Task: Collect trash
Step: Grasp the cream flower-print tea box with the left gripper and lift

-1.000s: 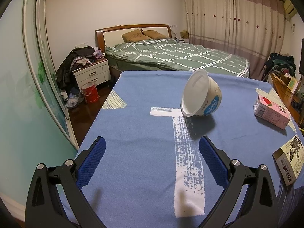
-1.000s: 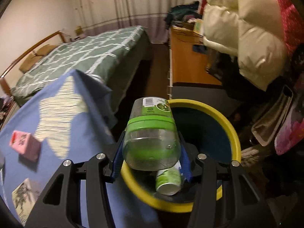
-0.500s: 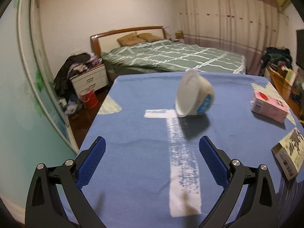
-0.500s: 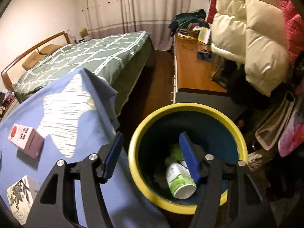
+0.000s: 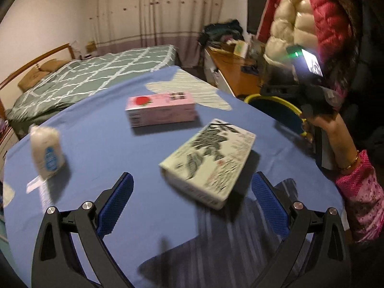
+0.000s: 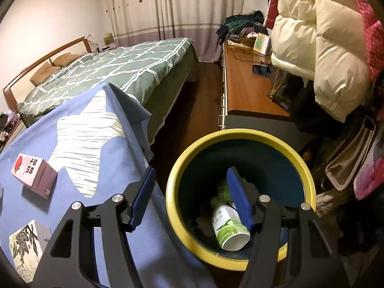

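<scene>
L gripper [image 5: 192,192] jaws wide, empty, just above white box [image 5: 208,158] on table [image 5: 108,148]. R gripper [image 6: 189,194] released over bin [image 6: 240,134] (bottle [image 6: 229,226] inside).

It is a bedroom under warm indoor light, with plain pale walls [image 6: 48,12]. A bed [image 6: 115,72] under a green quilt crossed with white lines runs toward a curved wooden headboard [image 6: 45,58], brown pillows [image 6: 51,68] against it. Long pinkish curtains [image 6: 172,7] (drawn shut, with a darker band low down) cover the far wall. Dark wooden floor [image 6: 201,91] runs between the bed and a long orange-brown cabinet [image 6: 242,88] heaped with clothes [image 6: 242,24] at its far end. Puffy cream and red coats [image 6: 319,48] hang on the right. A blue cloth with pale star shapes covers the bench [image 5: 108,144].
</scene>
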Tool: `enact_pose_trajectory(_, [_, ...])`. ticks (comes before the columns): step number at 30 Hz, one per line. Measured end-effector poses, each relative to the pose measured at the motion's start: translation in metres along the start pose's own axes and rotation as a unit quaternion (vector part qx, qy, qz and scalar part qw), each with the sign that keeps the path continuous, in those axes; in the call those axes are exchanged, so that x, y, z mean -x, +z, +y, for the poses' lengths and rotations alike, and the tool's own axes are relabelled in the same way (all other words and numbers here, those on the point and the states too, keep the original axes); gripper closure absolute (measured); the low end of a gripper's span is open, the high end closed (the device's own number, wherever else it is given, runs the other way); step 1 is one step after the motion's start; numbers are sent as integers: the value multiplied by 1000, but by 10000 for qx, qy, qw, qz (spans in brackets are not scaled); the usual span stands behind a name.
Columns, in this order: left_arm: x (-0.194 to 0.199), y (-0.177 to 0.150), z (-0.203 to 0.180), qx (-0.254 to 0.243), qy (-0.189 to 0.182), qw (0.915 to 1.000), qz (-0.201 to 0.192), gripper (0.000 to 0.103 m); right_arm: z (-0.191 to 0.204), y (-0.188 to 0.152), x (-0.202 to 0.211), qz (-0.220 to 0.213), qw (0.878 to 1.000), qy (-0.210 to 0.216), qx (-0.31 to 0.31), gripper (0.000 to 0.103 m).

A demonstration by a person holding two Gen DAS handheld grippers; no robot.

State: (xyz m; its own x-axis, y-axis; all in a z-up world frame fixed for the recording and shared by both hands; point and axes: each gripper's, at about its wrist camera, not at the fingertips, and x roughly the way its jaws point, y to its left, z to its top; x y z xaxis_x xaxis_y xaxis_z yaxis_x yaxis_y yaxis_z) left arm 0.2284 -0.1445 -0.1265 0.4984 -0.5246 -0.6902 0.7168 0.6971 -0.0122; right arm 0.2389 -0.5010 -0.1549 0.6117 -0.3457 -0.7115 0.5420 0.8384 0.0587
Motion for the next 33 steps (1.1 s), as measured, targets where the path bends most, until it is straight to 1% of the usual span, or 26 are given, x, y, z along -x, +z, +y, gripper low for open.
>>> enact_pose_trajectory(2, [-12, 5, -13, -68, -92, 9999, 99, 6, 0, 0, -1, 22, 10000, 31, -10, 44])
enact_pose_trajectory(7, [-42, 14, -46, -290, 427, 9981, 328, 6, -1, 1, -1, 52, 9999, 123, -43, 44])
enact_pose_trajectory(10, [-60, 22, -52, -308, 721, 9957, 499, 6, 1, 0, -1, 56, 9998, 168, -24, 44])
enact_pose_trajectory(17, [-89, 38, -44, -20, 1028, 9922, 704, 6, 1, 0, -3, 71, 9996, 272, -20, 44])
enact_pose_trajectory(20, [-96, 44, -30, 207, 1217, 9896, 740, 6, 2, 0, -3, 80, 9995, 308, -7, 44])
enact_pose_trajectory(24, [-103, 50, 2, 625, 1596, 9821, 787, 6, 3, 0, -4, 82, 9994, 329, 17, 44])
enact_pose_trajectory(25, [-103, 50, 11, 750, 1619, 9805, 822, 6, 4, 0, -4, 86, 9994, 340, 20, 44])
enact_pose_trajectory(27, [-102, 46, 21, 940, 1434, 9809, 923, 6, 3, 1, -5, 94, 9993, 349, 18, 44])
enact_pose_trajectory(33, [-104, 31, 31, 1279, 1244, 9761, 1244, 6, 2, 2, -7, 139, 9991, 394, 6, 44])
